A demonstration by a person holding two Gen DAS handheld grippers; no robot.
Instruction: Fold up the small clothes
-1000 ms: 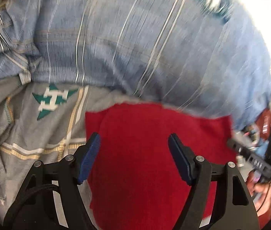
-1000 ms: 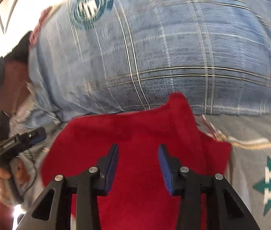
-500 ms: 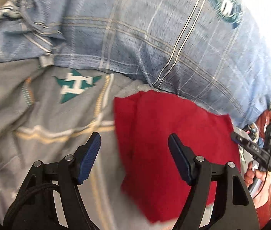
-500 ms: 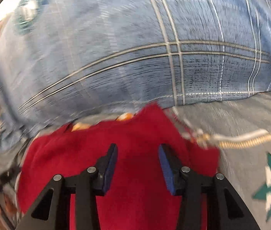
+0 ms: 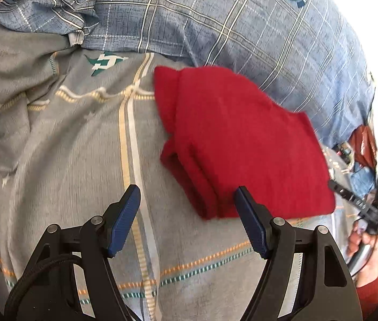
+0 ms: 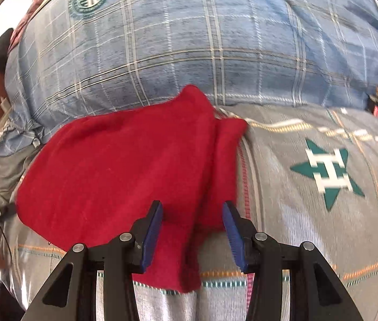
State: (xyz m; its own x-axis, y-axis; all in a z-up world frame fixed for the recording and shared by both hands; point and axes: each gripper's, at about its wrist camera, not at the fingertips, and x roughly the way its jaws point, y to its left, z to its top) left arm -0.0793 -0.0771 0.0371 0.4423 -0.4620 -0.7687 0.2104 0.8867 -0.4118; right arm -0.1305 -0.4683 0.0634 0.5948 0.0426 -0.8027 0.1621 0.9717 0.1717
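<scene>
The red garment (image 5: pixel 242 144) lay folded in layers on the grey bedsheet (image 5: pixel 55 160), against the blue plaid pillow (image 5: pixel 242 26). The left gripper (image 5: pixel 187 220) and right gripper (image 6: pixel 191 230) were spread, holding nothing (judged a finished fold).
</scene>
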